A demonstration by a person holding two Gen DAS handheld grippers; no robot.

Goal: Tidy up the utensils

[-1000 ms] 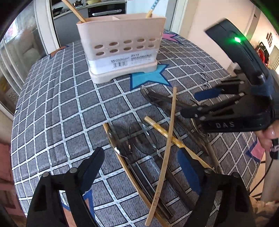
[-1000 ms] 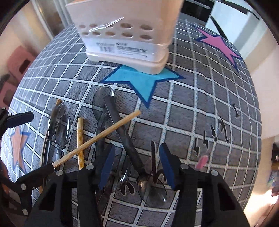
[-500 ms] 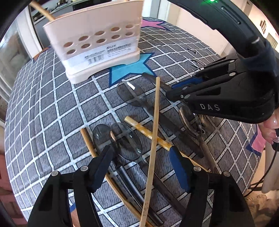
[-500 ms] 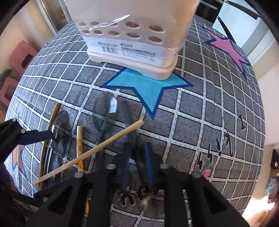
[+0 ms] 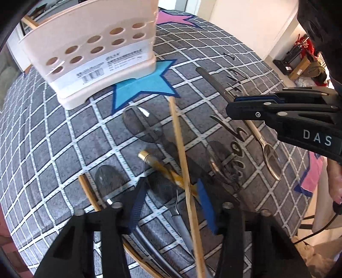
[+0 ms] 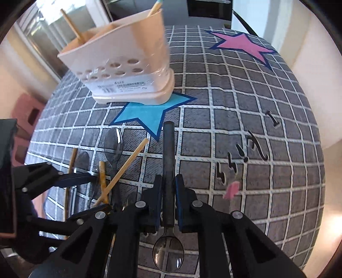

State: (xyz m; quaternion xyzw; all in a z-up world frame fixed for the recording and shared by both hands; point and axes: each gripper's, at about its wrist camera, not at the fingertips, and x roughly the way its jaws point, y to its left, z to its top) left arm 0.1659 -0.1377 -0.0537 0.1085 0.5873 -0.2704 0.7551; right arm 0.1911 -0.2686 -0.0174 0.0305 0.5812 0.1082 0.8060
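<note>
Spoon (image 6: pixel 168 171) clamped in right claw (image 6: pixel 168 192) (marked "DAS"); left claw (image 5: pixel 171 201) spread over chopstick (image 5: pixel 181 154).

Bare bench (image 6: pixel 245 132) lies open right of the held spoon (image 6: pixel 168 162). Ahead stands the caddy (image 6: pixel 124 64); leftward, crossed chopsticks (image 6: pixel 123 171) and seemingly overlapping spoons (image 5: pixel 141 126) crowd the left tool (image 5: pixel 168 205).

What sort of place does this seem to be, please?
Probably a home kitchen or dining area: a table under a star-print checked tablecloth, a beige utensil caddy, and what looks like a built-in oven behind.
</note>
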